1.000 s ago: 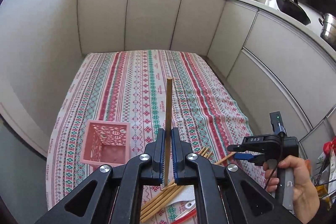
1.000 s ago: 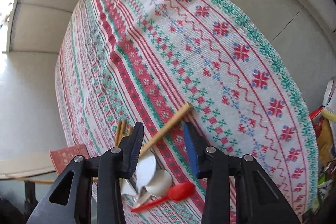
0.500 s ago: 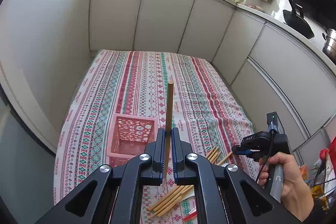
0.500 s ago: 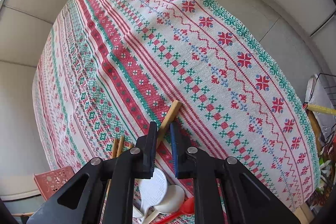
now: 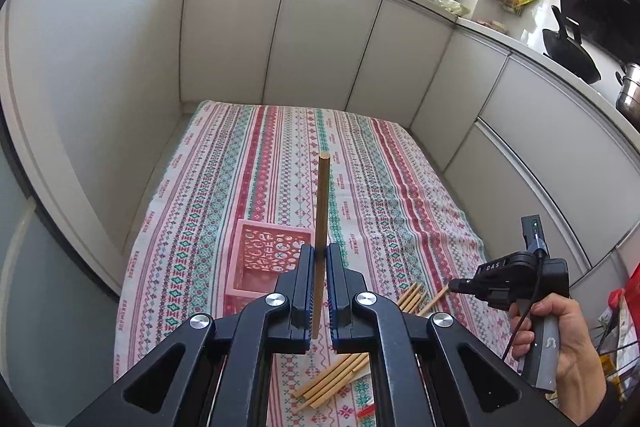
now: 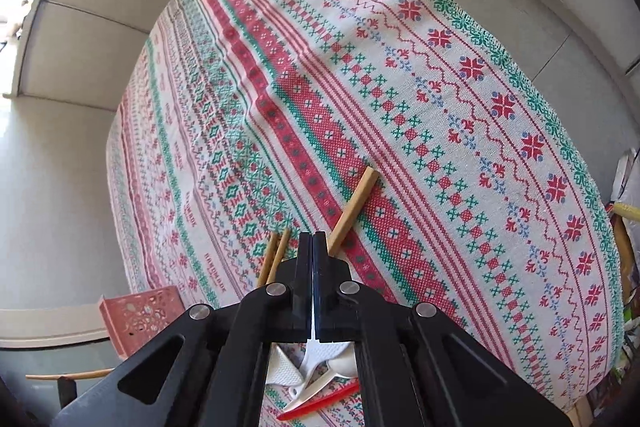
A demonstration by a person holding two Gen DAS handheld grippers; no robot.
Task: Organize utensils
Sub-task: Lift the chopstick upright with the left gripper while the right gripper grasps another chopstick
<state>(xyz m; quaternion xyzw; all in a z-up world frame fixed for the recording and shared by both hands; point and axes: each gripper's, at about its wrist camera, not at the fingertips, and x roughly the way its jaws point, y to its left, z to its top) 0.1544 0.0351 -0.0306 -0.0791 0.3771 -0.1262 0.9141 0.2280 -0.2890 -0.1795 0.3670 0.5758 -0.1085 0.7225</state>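
Note:
My left gripper point(image 5: 319, 253) is shut on a wooden chopstick point(image 5: 322, 203) that stands upright between its pads, just above the near right corner of a pink basket point(image 5: 260, 259). My right gripper point(image 6: 313, 241) points steeply down at the patterned tablecloth point(image 6: 440, 87); its jaws are closing fully, pads touching, with nothing between them. A loose chopstick point(image 6: 356, 205) lies just right of its right finger. Two more chopsticks point(image 6: 276, 253) lie to its left. The left wrist view shows the right gripper point(image 5: 454, 285) in a hand point(image 5: 568, 331) over several chopsticks point(image 5: 412, 297).
White plastic spoons point(image 6: 316, 363) and a red spoon point(image 6: 320, 403) lie under the right gripper. The pink basket point(image 6: 140, 315) sits near the table's left edge. White cabinet fronts point(image 5: 320, 39) wall the table on the far and right sides. Bags point(image 6: 624, 211) hang past the right edge.
The right jaws closed from half open to touching; the chopstick that lay between them now lies beside the right finger. The left gripper carried its chopstick leftward, over to the pink basket.

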